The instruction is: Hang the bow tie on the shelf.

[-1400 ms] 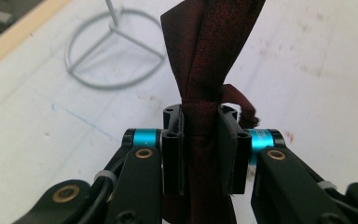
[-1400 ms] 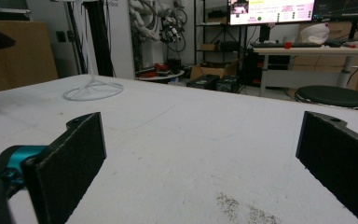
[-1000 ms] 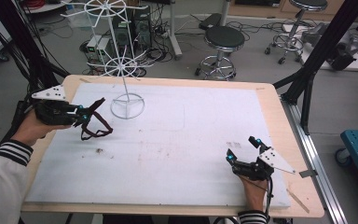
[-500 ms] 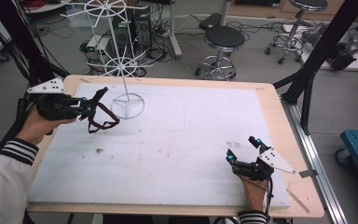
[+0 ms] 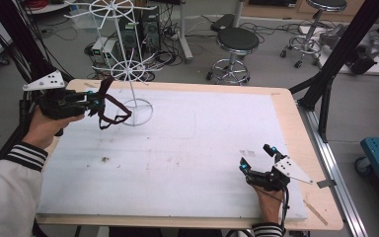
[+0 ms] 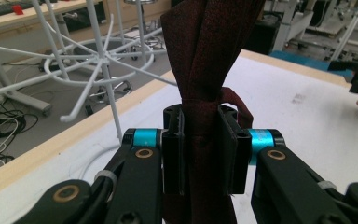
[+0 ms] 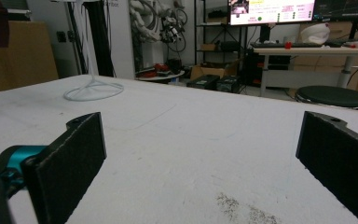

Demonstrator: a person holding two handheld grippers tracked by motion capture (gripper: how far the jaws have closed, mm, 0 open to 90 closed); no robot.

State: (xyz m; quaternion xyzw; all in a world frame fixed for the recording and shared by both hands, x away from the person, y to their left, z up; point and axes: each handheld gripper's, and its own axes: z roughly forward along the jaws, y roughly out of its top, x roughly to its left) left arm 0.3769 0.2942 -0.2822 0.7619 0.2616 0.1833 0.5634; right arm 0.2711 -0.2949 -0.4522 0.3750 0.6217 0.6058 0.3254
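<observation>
1. Your left gripper (image 5: 93,101) is clamped on a dark red strap (image 5: 109,106). In the left gripper view the folded cloth (image 6: 205,70) sits pinched between both jaws, and its loop hangs free above the table, beside the rack (image 5: 123,54).
2. Your right gripper (image 5: 258,160) rests on the near right of the table, jaws wide, holding nothing.
3. Risk: the hanging loop is slack. It could catch a rack arm (image 6: 121,70) you aren't aiming for, likely if you swing in low.
4. Risk: the rack looks light, thin wire on a ring base (image 5: 135,111). Tugging a snagged strap could tip it.
5. Risk: the grip is on bunched folds, so I'd expect some slip under a pull.
6. Surface: white mat (image 5: 187,163) on a wood-edged table, scuffed, with a few dark specks.
7. Room: stools (image 5: 237,42), cables and gear on the floor beyond.
</observation>
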